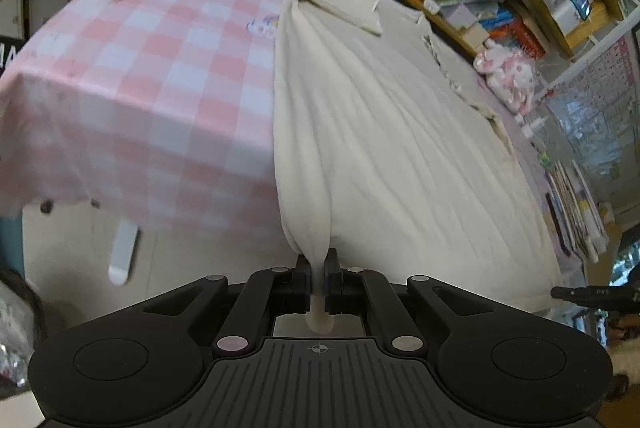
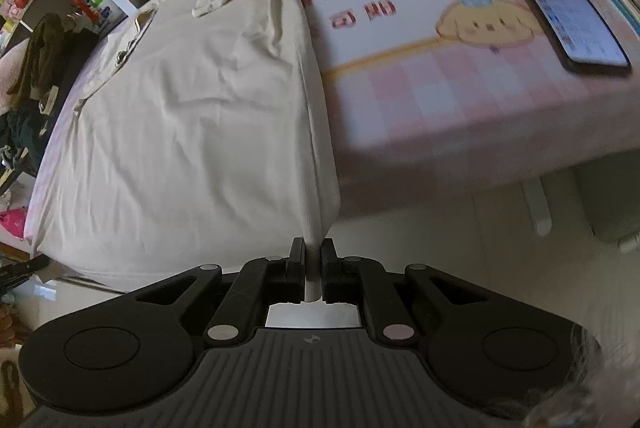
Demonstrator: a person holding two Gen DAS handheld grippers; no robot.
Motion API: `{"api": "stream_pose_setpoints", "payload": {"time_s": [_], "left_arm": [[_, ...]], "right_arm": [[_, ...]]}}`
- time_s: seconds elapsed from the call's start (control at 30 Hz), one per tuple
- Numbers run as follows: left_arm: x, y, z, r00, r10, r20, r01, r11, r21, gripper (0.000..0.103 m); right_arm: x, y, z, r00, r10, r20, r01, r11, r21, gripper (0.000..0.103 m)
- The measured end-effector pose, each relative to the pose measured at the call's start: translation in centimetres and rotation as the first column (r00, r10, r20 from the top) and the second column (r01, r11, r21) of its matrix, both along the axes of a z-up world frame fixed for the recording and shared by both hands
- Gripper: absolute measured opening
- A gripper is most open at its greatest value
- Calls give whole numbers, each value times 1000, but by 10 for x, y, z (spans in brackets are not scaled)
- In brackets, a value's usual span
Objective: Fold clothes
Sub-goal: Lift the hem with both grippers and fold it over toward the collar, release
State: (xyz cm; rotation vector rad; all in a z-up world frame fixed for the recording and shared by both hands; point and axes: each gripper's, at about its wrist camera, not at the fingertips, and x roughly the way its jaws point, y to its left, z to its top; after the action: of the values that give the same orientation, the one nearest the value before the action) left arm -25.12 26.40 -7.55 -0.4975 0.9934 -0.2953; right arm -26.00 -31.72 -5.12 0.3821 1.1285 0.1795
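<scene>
garment | left gripper clamped on hem | right gripper clamped on hem

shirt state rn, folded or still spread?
Spread, not folded. The shirt lies mostly flat along the table; each gripper, left and right, pinches a near corner.

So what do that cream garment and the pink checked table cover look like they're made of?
The cream garment looks like soft matte cotton knit: it drapes and creases finely where both grippers pinch it. The pink checked cover lies smooth, with printed cartoons; probably thin fabric or wipeable plastic, I can't tell which.
</scene>
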Motion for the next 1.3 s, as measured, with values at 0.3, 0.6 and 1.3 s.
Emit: {"api": "stream_pose_setpoints", "payload": {"time_s": [0.3,0.6,1.3], "left_arm": [[-27,1,-24,992,-43,-119,38,998,-41,4],[4,9,23,998,-3,57,13,985,-174,4],[184,7,92,921,294,255,-173,896,-408,4]], "right_arm": [[-46,-6,-23,990,-36,-137,36,999,3,7],[-39,-16,8,995,-80,-59,87,987,138,7],[131,-42,94,836,-439,328,254,841,479,7]]}}
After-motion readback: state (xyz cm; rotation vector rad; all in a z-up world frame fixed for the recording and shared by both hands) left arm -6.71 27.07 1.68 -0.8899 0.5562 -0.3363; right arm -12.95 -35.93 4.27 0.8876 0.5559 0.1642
